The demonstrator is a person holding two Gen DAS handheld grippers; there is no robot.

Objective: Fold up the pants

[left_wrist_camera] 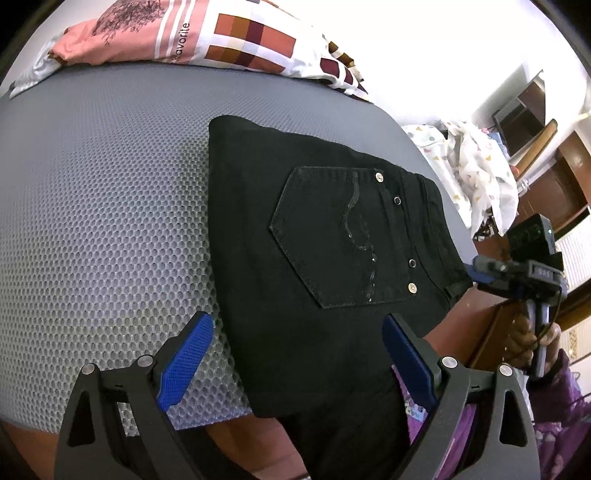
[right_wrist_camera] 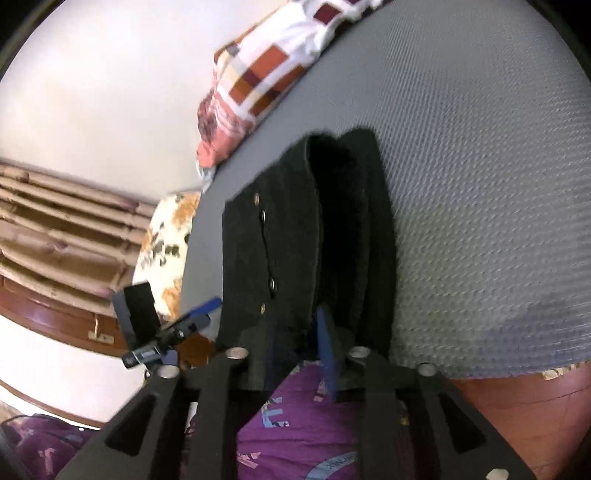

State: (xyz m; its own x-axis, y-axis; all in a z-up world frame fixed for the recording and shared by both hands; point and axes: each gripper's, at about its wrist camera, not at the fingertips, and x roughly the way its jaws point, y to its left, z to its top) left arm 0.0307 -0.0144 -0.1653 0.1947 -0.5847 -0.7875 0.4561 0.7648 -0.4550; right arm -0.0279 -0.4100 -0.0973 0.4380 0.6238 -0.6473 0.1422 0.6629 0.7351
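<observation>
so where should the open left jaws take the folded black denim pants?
Left gripper takes the folded black denim pants at the near edge overhanging the grey mesh mattress, coming from the near side: it hangs free, so one jaw slips underneath.

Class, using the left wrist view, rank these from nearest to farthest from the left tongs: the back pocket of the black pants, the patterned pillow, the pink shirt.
1. back pocket of the black pants, just ahead of the left tongs, slightly right.
2. patterned pillow, at the mat's far edge.
3. pink shirt, far left. It lies about level with the pillow, so these two are too close to call.
</observation>
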